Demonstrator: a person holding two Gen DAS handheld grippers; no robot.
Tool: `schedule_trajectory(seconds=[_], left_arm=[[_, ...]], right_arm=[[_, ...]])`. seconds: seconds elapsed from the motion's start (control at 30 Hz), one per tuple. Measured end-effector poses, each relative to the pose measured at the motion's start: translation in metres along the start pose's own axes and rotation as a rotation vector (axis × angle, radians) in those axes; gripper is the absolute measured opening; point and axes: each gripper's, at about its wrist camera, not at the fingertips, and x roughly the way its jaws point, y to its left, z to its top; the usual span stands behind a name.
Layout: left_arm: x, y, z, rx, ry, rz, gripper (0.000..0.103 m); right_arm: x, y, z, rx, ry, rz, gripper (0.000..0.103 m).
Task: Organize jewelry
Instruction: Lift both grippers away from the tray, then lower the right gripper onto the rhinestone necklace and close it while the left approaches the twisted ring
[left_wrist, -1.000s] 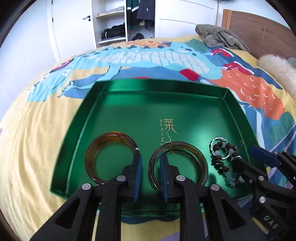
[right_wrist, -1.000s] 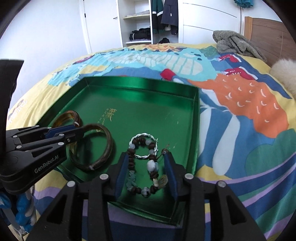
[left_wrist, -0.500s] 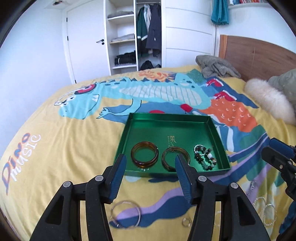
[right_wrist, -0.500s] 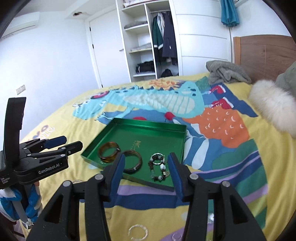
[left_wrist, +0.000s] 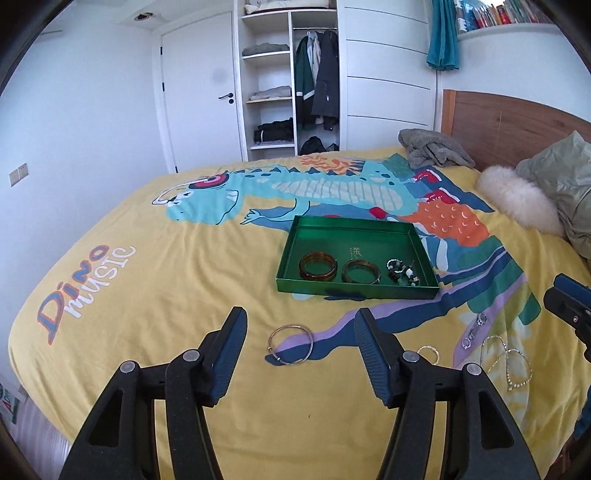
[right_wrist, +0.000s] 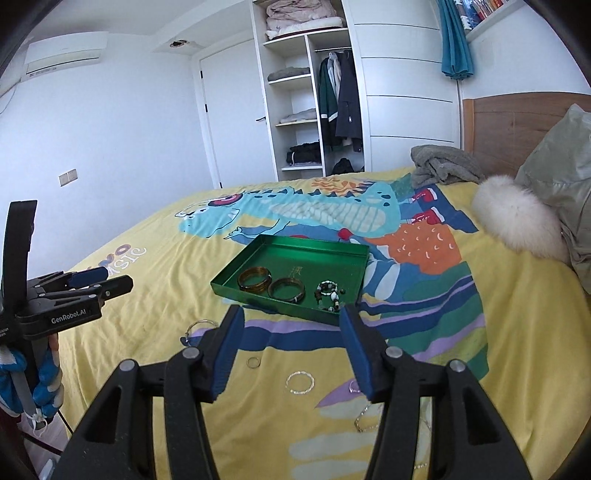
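A green tray (left_wrist: 354, 291) lies on the dinosaur bedspread and holds an amber bangle (left_wrist: 317, 276), a darker bangle (left_wrist: 361, 281) and a bead bracelet (left_wrist: 404, 275). My left gripper (left_wrist: 301, 317) hovers well back from the tray, its jaws opening with nothing between them. A loose silver bangle (left_wrist: 291, 326) lies on the bed below it. My right gripper (right_wrist: 291, 314) also hangs short of the tray (right_wrist: 280, 302), jaws opening and empty. A small ring (right_wrist: 253, 363) and a thin silver bracelet (right_wrist: 300, 382) lie beneath it.
More chains and bracelets (left_wrist: 509, 365) lie on the bedspread at the right. A grey cloth (left_wrist: 432, 149), a fluffy white cushion (left_wrist: 517, 199) and a wooden headboard (left_wrist: 517, 125) stand at the far right. The open wardrobe (left_wrist: 291, 92) is behind the bed.
Both grippers have let go of the jewelry in the tray, opened wider, and pulled back and up. The tray now looks small and far, and loose jewelry on the bed has come into view.
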Motion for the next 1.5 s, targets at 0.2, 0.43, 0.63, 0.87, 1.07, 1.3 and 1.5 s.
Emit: schedule_trajectory(seconds=[0.2, 0.43, 0.63, 0.87, 1.07, 1.3, 1.5], left_arm=[[-0.031, 0.011, -0.02, -0.032, -0.018, 0.032, 0.06], [-0.059, 0.015, -0.036, -0.071, -0.057, 0.051, 0.06], [-0.07, 0.015, -0.047, -0.105, -0.046, 0.053, 0.062], [-0.066, 0.015, -0.058, -0.11, -0.019, 0.072, 0.07], [-0.057, 0.02, -0.069, -0.135, 0.007, 0.055, 0.074], [-0.038, 0.024, -0.089, -0.145, 0.056, 0.04, 0.074], [-0.019, 0.032, -0.103, -0.148, 0.088, 0.027, 0.074]], right_arm=[[-0.031, -0.002, -0.019, -0.006, -0.007, 0.004, 0.052], [-0.06, -0.006, -0.035, -0.017, -0.022, -0.005, 0.054], [-0.07, -0.009, -0.053, -0.023, -0.005, 0.0, 0.055], [-0.07, -0.018, -0.067, -0.008, 0.015, 0.004, 0.055], [-0.063, -0.034, -0.079, 0.016, 0.044, -0.007, 0.056], [-0.056, -0.06, -0.096, 0.064, 0.077, -0.031, 0.056], [-0.057, -0.078, -0.104, 0.059, 0.089, -0.045, 0.056]])
